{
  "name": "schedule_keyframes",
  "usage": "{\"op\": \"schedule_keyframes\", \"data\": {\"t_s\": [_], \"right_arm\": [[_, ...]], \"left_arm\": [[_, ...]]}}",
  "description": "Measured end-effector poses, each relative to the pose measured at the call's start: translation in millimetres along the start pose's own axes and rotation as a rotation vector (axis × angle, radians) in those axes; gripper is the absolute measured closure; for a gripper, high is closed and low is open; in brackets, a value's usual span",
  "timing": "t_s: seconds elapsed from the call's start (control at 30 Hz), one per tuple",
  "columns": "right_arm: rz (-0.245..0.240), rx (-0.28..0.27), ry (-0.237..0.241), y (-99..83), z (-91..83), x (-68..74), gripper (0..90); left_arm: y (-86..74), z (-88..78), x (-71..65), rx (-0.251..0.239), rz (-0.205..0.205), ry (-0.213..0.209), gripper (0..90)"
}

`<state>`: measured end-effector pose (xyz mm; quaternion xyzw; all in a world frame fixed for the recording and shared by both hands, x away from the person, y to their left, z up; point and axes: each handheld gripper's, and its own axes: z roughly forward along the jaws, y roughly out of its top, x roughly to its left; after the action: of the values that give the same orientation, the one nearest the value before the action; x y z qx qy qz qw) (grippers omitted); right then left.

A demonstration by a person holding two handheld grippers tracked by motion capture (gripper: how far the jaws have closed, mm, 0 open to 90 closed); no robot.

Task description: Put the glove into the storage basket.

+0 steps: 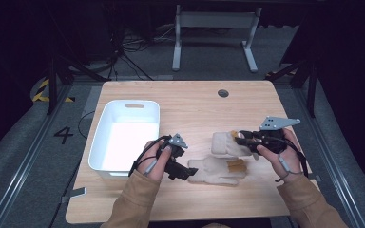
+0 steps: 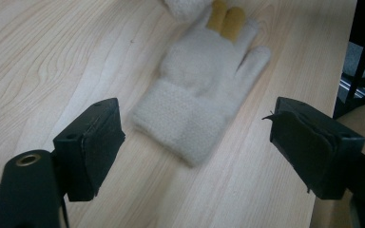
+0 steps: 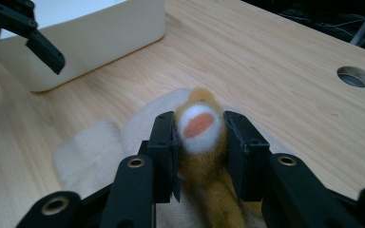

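Observation:
Two cream fleece gloves lie mid-table. The lower glove lies flat, its cuff toward my left gripper. That gripper's jaws stand wide open just short of the cuff, touching nothing. Mustard fingertips show at the glove's far end. The upper glove is partly lifted. My right gripper is shut on its mustard finger, which has a white and orange tip.
A white bin stands at the table's left, close behind the left hand. A round cable hole sits near the far edge. Bare wood lies in front of the gloves and toward the far right.

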<state>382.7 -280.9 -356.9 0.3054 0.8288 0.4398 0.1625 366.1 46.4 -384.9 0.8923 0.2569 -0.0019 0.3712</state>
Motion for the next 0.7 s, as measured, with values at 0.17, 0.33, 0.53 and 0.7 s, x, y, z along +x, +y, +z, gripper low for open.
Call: {"op": "schedule_keyframes", "data": {"t_s": [0.17,0.33,0.53,0.7], "right_arm": [[-0.003,0.005,0.025,-1.3,-0.5,8.7,66.3],[0.004,0.008,0.053,-3.3,0.6,16.4,66.2],[0.012,0.019,0.084,-5.7,3.3,24.9,66.2],[0.007,0.021,0.108,-6.5,6.1,33.3,66.1]], "left_arm": [[4.0,1.9,-0.4,-0.004,0.008,-0.007,19.0],[7.4,2.4,0.3,-0.003,0.02,-0.01,18.9],[9.8,6.7,0.8,0.005,0.023,-0.013,18.8],[11.2,8.1,0.2,0.0,0.023,-0.016,18.8]]}}
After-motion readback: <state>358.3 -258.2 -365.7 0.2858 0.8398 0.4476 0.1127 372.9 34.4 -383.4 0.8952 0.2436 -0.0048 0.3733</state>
